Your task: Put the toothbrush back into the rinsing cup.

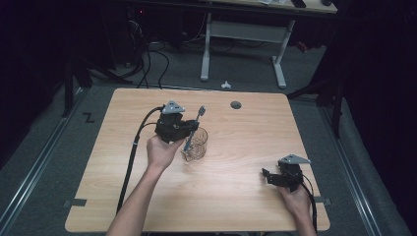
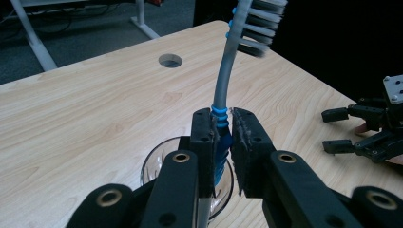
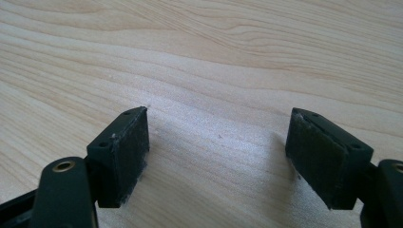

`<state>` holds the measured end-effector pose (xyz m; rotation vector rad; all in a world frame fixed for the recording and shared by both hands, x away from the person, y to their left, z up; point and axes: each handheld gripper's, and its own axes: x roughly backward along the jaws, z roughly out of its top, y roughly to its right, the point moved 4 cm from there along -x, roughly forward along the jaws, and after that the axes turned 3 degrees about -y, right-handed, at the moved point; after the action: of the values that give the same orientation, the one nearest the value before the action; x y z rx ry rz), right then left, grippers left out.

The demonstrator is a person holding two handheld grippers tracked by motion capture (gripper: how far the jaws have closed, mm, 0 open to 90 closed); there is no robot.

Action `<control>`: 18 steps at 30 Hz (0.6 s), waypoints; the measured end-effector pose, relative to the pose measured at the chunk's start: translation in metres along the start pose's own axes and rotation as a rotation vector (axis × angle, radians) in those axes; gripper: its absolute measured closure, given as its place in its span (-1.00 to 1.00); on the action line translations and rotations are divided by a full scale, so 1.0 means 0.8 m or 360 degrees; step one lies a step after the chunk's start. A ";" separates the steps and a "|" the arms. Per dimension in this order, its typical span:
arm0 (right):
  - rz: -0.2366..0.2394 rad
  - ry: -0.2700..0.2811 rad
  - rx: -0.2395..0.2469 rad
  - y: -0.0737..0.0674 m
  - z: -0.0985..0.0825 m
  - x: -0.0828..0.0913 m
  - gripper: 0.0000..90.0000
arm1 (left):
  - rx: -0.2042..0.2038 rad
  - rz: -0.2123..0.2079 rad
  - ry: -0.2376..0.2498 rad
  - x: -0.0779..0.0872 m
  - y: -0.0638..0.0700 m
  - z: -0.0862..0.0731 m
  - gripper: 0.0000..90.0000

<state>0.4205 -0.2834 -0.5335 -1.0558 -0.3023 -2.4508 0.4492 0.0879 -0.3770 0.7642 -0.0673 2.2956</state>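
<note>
A grey toothbrush (image 1: 194,129) with a blue ribbed grip stands tilted, bristle head up, its lower end inside a clear glass cup (image 1: 197,146) near the middle of the wooden table (image 1: 236,196). My left gripper (image 1: 192,130) is shut on the blue grip just above the cup's rim. In the left gripper view the toothbrush (image 2: 222,80) rises between the pads of the left gripper (image 2: 224,137), with the cup (image 2: 154,159) below. My right gripper (image 1: 267,177) rests open near the front right edge, nothing between its jaws. The right gripper (image 3: 218,152) faces bare wood.
A round cable hole (image 1: 236,104) sits at the table's back middle. Behind the table stand a white desk frame (image 1: 279,59) and floor cables (image 1: 147,59). The right gripper (image 2: 328,129) also appears far right in the left gripper view.
</note>
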 end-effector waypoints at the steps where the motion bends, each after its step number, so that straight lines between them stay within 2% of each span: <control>1: 0.0000 0.0000 0.0000 0.000 0.000 0.000 -0.50 | 0.0004 0.0007 -0.0003 0.002 -0.002 -0.001 0.77; 18: 0.0000 0.0000 0.0001 0.000 0.000 0.000 -0.50 | 0.0027 0.0036 -0.0007 0.015 -0.009 -0.015 0.76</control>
<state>0.4205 -0.2834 -0.5335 -1.0555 -0.3028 -2.4505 0.4407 0.1036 -0.3810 0.7812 -0.0585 2.3186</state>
